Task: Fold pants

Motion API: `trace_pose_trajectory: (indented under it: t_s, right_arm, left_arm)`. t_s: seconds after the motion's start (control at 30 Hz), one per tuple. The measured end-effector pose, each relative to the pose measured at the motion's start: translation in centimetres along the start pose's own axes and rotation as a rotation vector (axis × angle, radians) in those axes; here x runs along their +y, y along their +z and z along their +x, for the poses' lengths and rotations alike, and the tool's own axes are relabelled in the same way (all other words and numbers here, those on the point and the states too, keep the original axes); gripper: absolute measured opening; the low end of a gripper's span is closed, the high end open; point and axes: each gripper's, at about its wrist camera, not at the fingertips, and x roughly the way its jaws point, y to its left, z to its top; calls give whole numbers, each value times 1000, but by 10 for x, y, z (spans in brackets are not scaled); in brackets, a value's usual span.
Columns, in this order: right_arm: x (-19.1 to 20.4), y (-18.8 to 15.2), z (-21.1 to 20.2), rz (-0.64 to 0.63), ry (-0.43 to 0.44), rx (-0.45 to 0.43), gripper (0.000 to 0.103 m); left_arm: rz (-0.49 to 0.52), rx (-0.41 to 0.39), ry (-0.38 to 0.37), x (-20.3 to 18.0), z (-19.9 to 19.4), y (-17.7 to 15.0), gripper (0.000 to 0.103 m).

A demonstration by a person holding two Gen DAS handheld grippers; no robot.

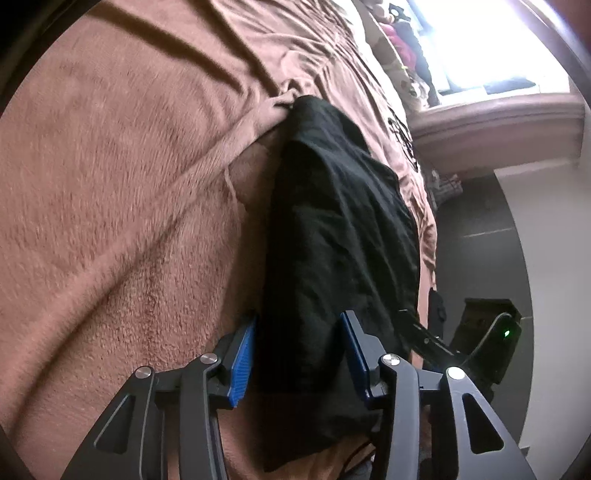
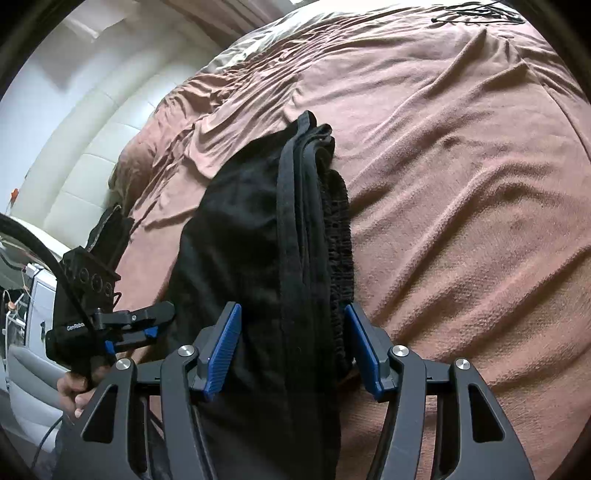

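Note:
The black pants (image 1: 332,229) lie folded into a long narrow stack on the brown bed cover (image 1: 110,184). My left gripper (image 1: 299,321) is open, its blue pads standing on either side of the near end of the stack. In the right wrist view the pants (image 2: 240,240) show stacked layers and an elastic waistband (image 2: 338,243) along the right edge. My right gripper (image 2: 291,314) is open, its pads on either side of the stack's near end. The left gripper (image 2: 147,325) also shows at the left of the right wrist view, held in a hand.
The bed cover (image 2: 461,184) is wrinkled and spreads wide to the right. A window (image 1: 480,40) and its sill with clutter lie past the bed's edge. Black cords (image 2: 476,13) lie at the far top of the bed. White furniture (image 2: 33,295) stands at the left.

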Motion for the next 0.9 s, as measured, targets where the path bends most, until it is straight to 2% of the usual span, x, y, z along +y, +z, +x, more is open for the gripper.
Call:
trace_pose_trajectory:
  t_s: [0.03, 0.07, 0.1, 0.13, 0.17, 0.23, 0.33, 0.5, 0.73, 0.9]
  right_arm:
    - [0, -2, 0, 6, -4, 5, 56]
    - [-2, -3, 1, 21, 2, 9, 55]
    - [-4, -3, 2, 32, 11, 8, 50]
    - [-3, -3, 1, 33, 20, 9, 44]
    - [-1, -3, 1, 27, 25, 11, 44]
    - [2, -3, 0, 14, 21, 11, 37]
    - [5, -7, -1, 27, 31, 14, 35]
    - [17, -16, 1, 44, 46, 33, 31]
    - [30, -33, 10, 95, 128, 100, 29]
    - [28, -30, 15, 86, 167, 138, 30]
  left_arm:
    - [-9, -2, -7, 1, 0, -3, 47]
    - [-17, -1, -11, 1, 0, -6, 43]
    - [-22, 1, -10, 1, 0, -7, 38]
    - [-28, 10, -13, 1, 1, -9, 29]
    - [-30, 12, -10, 1, 1, -10, 23]
    - [-28, 12, -11, 1, -3, -11, 15]
    - [-17, 14, -10, -1, -14, -10, 14]
    - [23, 18, 44, -10, -36, -5, 14]
    - [48, 44, 108, -1, -59, -2, 13]
    - [84, 71, 133, -2, -56, -2, 16]
